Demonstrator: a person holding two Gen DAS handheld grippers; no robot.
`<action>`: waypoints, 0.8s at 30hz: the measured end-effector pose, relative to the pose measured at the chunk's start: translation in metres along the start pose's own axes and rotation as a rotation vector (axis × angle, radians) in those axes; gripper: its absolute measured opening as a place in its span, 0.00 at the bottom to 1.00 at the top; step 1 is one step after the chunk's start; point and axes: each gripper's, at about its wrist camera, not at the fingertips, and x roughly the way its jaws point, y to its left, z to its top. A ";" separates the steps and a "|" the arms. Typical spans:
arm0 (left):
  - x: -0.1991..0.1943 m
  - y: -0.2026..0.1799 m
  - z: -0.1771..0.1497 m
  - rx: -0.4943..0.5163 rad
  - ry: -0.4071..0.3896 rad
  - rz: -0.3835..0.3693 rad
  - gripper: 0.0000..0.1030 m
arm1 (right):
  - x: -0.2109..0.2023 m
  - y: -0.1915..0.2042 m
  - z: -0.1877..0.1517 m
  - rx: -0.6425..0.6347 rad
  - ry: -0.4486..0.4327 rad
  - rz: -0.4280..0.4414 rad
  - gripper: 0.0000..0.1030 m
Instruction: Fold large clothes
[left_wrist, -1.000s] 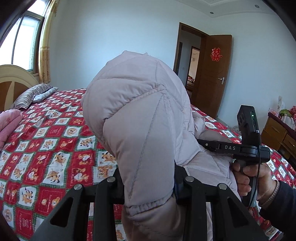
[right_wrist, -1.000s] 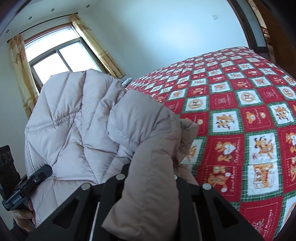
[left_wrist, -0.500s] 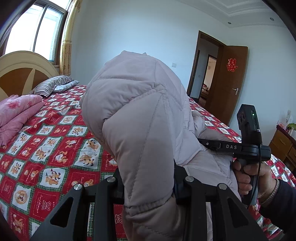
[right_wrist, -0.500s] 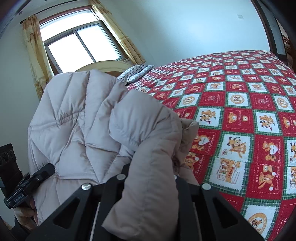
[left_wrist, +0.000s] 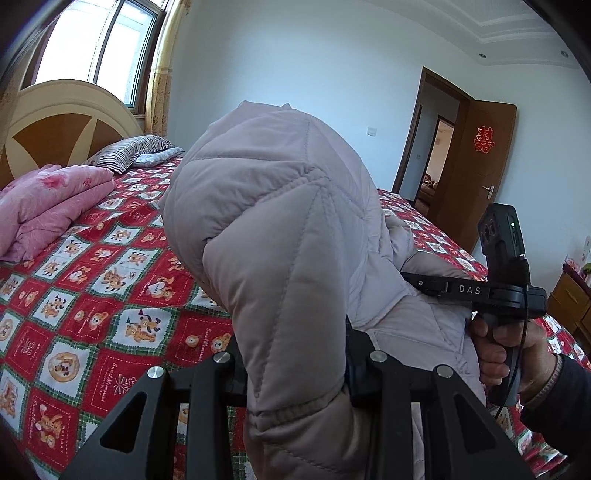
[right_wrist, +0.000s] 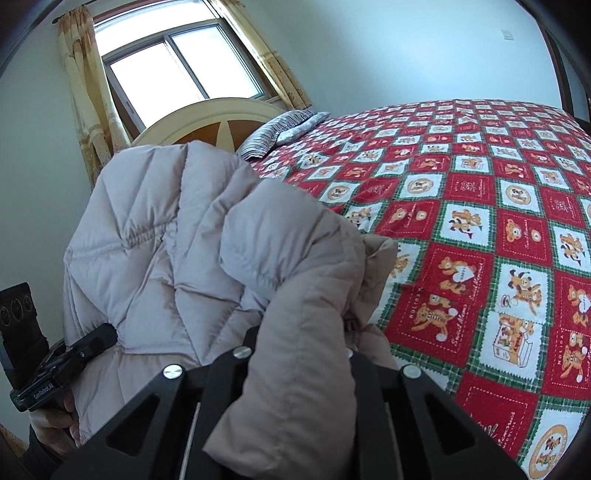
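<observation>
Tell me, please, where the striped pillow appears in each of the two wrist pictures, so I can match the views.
Left wrist view: the striped pillow lies upper left, at the head of the bed, behind the pink folded quilt.
Right wrist view: the striped pillow lies upper centre, just right of the puffy coat.
Shared landmark: the arched headboard under the window.

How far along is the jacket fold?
Early. Done: both claws have the puffy jacket gripped, the left claw and right claw each shut on a bunch of its fabric. In hand: the jacket is held up above the bedspread, bunched, not flat. Left: lay it down, spread it and make every fold; no tidy fold shows.
</observation>
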 end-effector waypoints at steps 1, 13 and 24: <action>0.000 0.003 -0.001 -0.005 0.001 0.002 0.35 | 0.002 0.002 0.000 -0.002 0.004 0.002 0.15; -0.001 0.025 -0.011 -0.038 0.025 0.010 0.35 | 0.020 0.016 -0.002 -0.020 0.044 0.010 0.15; 0.000 0.033 -0.015 -0.052 0.043 0.013 0.35 | 0.033 0.018 -0.002 -0.026 0.071 0.007 0.15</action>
